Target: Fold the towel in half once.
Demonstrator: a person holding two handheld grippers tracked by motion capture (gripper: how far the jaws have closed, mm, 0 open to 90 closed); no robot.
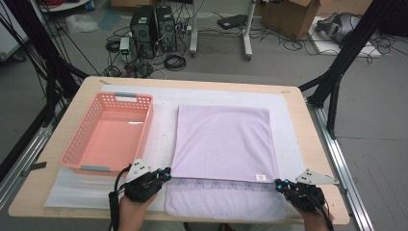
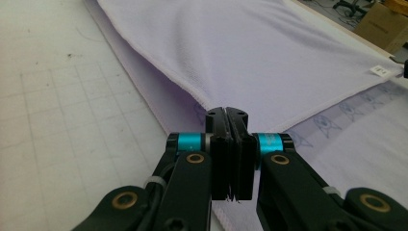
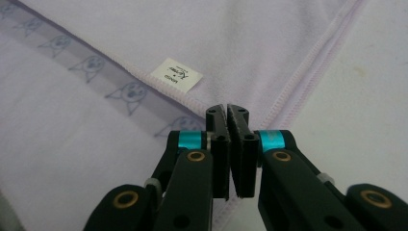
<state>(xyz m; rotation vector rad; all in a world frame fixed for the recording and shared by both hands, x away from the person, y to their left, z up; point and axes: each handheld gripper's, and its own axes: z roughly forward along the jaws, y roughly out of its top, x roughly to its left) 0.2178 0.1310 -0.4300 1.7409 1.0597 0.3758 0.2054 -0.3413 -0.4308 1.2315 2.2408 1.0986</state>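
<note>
Towel point(image 1: 223, 144), lilac, lies folded at table point(image 1: 308, 125) centre, basket point(image 1: 111, 133) at its 9 o'clock. Your left gripper point(image 1: 166, 173) clamps its 7 o'clock corner, right gripper point(image 1: 279, 183) its 5 o'clock corner, both hands low. Your right gripper view alone shows the label's point(image 3: 176, 74) print.

From above I see my left gripper point(image 1: 166, 174) at the near left corner of the folded top layer of the lilac towel point(image 1: 223, 139), and my right gripper point(image 1: 280, 184) at its near right corner, just beside the small white label point(image 1: 260, 177). Between the two grippers runs a printed band point(image 1: 219, 185) on the towel's lower layer. Beyond my left gripper and to its left sits the pink basket point(image 1: 82, 142), on the white mat point(image 1: 163, 130) covering the wooden table point(image 1: 317, 159).
</note>
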